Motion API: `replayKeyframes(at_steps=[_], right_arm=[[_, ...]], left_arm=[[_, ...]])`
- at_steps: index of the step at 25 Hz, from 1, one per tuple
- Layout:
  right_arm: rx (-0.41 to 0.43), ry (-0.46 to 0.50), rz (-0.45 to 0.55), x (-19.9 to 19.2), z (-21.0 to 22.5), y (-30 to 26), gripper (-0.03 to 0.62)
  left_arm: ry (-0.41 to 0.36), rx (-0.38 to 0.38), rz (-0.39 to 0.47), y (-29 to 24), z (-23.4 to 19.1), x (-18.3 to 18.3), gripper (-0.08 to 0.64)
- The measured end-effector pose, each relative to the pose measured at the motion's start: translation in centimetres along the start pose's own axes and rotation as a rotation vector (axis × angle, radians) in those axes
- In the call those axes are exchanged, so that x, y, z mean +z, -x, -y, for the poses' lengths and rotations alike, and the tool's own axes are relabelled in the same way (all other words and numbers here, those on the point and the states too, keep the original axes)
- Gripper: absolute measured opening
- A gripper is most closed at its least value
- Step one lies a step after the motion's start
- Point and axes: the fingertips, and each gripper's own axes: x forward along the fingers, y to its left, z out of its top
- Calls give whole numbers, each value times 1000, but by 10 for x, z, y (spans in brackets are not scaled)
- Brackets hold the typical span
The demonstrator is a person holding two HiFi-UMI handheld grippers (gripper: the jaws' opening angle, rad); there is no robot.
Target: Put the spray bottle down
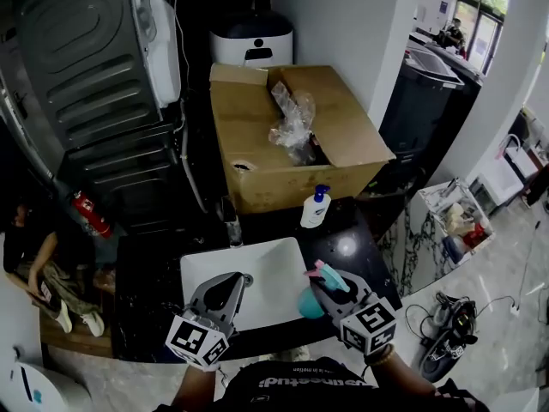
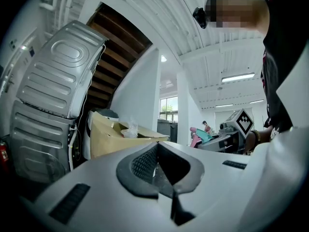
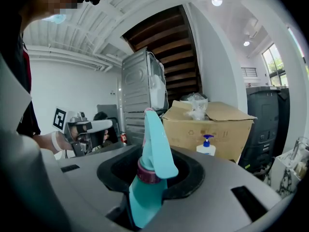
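A grey appliance [image 1: 86, 67] fills the head view's upper left. A cardboard box [image 1: 283, 157] sits at top centre, behind a dark counter [image 1: 146, 273] with a white sink [image 1: 274, 269]. At lower centre the left gripper [image 1: 243, 279] hangs over the sink, tongs pressed together and empty. The right gripper [image 1: 319, 283], lower right of centre, pinches the teal spray bottle [image 1: 310, 303] in the air at the sink's right edge. A soap bottle [image 1: 315, 206] stands just before the box.

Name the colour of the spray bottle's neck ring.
Magenta ring on the teal spray bottle; clearest in right gripper view.
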Motion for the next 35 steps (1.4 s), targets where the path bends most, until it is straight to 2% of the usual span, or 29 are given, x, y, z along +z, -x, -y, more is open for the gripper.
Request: replayKeyframes(at_steps=[7,11,16,21,26,30,35], right_arm=[[35,9,6,8,17,-9,153],[7,12,-12,3,45,-5,153],[-72,23,-18,-7,110,-8,153],[-146,43,-66,-34,182,-33,153],[-218,24,-54,-43,245,-60,153],[-258,23,-48,-48,281,-84,153],[-290,35,-46,-55,312,-107,153]], left_arm=[[-17,22,-12,-18,-3,0,15],[3,23,-22,-31,1,-4,15],[5,24,-35,-45,3,-7,15],[11,35,-64,-51,3,-17,15],[42,82,-88,-50,-7,-29,15],[50,102,-90,-62,-8,-39,15],[49,59,-80,-95,5,-46,15]])
